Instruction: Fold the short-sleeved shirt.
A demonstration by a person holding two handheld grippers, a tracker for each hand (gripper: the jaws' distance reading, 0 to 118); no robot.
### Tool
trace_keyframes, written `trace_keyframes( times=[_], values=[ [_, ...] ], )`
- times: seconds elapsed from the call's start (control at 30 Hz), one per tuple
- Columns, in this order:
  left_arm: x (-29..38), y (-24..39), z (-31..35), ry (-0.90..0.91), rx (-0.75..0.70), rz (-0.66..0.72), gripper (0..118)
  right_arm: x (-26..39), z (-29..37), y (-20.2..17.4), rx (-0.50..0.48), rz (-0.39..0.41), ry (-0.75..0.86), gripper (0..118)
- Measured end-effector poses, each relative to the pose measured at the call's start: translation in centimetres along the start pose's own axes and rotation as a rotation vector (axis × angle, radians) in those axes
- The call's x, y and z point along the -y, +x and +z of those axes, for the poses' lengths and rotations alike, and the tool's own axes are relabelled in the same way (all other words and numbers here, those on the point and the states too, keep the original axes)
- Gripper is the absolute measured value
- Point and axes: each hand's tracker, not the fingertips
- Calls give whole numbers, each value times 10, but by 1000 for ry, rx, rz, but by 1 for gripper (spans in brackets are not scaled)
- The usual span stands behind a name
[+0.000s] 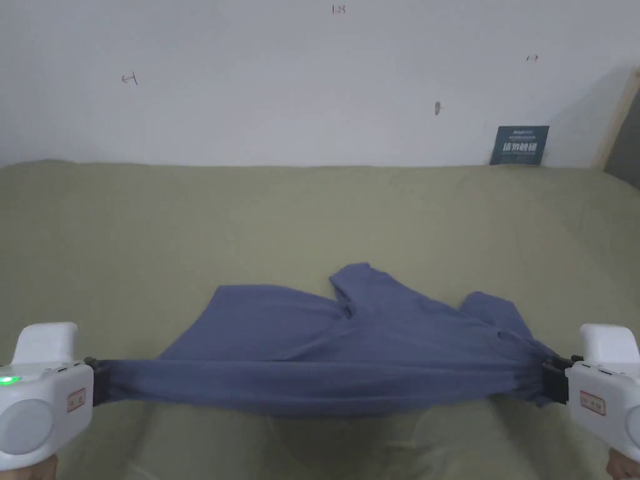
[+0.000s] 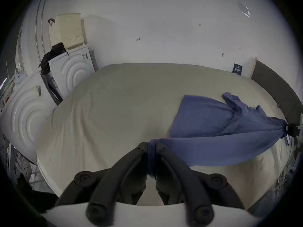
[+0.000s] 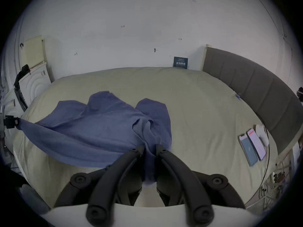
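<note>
My left tongs (image 2: 151,146) and right tongs (image 3: 150,147) each clench an end of the blue shirt (image 1: 325,337); its near edge stretches taut above the bed (image 1: 187,219); the rest trails onto it.

Left tool (image 2: 151,146) clamped on bunched blue shirt (image 2: 213,124) edge, stretched above beige bed (image 2: 114,99).

Blue shirt (image 1: 350,337) stretched taut; far part resting on bed.
</note>
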Motion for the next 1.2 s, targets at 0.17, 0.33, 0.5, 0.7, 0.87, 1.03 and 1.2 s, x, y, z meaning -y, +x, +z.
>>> trace_keyframes(
  times=[0.17,0.33,0.5,0.7,0.87,1.03,1.2],
  values=[
    [47,-3,1,-79,10,3,9,11,17,-3,-3,-24,-48,14],
    [74,-2,-18,-146,22,20,9,47,6,9,19,-8,-109,14],
    [77,-10,-29,-186,43,70,10,79,-21,11,52,-30,-168,26],
    [76,-20,-28,-234,73,97,118,76,-9,6,13,-46,-185,113],
    [80,-22,3,-158,36,125,111,84,35,-28,-79,49,-94,111],
    [90,-27,27,-146,35,84,31,72,41,-87,-216,48,-6,12],
    [99,-43,30,-165,52,115,0,77,38,-129,-237,104,-9,8]
  ],
)
